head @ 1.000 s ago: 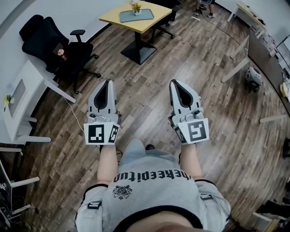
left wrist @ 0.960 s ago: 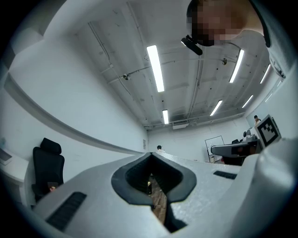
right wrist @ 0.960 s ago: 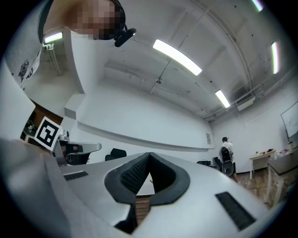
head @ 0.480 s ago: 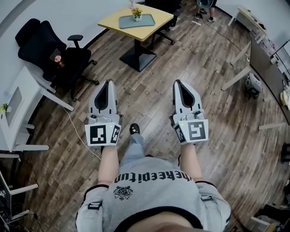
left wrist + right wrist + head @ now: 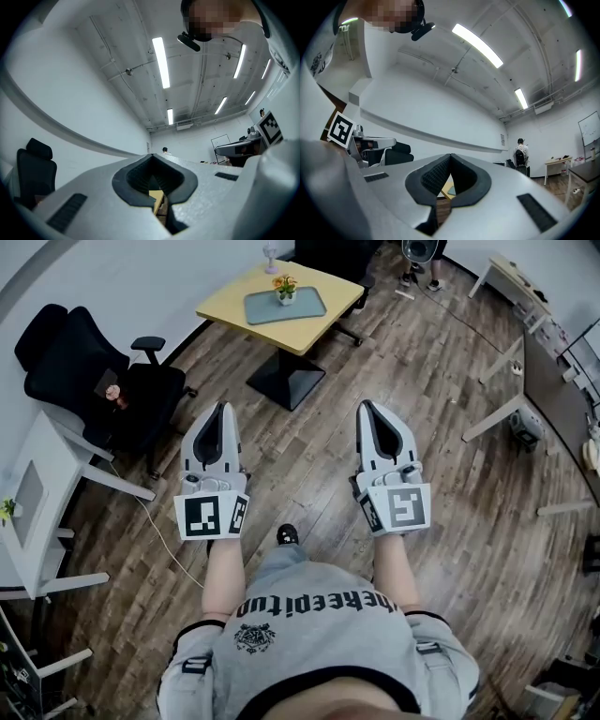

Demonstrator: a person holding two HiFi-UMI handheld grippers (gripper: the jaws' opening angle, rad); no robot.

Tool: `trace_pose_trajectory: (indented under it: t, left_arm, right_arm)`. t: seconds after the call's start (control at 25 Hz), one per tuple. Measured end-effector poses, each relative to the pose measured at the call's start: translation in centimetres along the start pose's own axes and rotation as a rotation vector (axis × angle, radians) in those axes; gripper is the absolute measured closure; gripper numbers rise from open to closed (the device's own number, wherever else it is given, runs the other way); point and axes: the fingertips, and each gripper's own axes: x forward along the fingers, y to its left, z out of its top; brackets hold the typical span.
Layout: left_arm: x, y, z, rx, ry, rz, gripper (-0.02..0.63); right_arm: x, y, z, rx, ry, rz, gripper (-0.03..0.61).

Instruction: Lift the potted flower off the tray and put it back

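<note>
A small potted flower (image 5: pixel 286 289) with orange blooms stands in a white pot on a grey tray (image 5: pixel 285 306). The tray lies on a yellow square table (image 5: pixel 280 307) at the top of the head view, far ahead of both grippers. My left gripper (image 5: pixel 221 407) and right gripper (image 5: pixel 364 406) are held side by side over the wooden floor, both shut with nothing between the jaws. Through the shut jaws of the left gripper (image 5: pixel 151 155) a strip of the yellow table shows. The right gripper (image 5: pixel 450 155) points toward the table too.
A black office chair (image 5: pixel 84 371) stands at the left beside a white desk (image 5: pixel 42 498). White desk legs (image 5: pixel 497 413) and a partition (image 5: pixel 553 395) stand at the right. A person (image 5: pixel 520 154) stands far off by another desk. A cable (image 5: pixel 164 531) runs across the floor.
The table with the tray and flower has come nearer and lower in the head view. Both grippers keep their pose, shut, as the person walks forward.
</note>
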Motion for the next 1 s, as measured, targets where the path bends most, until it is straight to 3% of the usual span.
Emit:
trace_pose_trajectory:
  t: [0.4,1.0]
  left_arm:
    - [8.0,7.6,-2.9,-0.027,-0.018,-0.017,0.611]
    - [16.9,11.8,-7.8,-0.044,-0.008,-0.018,0.611]
  right_arm:
    - [10.4,-0.1,-2.7,-0.003,0.002,-0.028,0.577]
    - [20.0,-3.9,-6.8,0.002,0.023,-0.04,0.577]
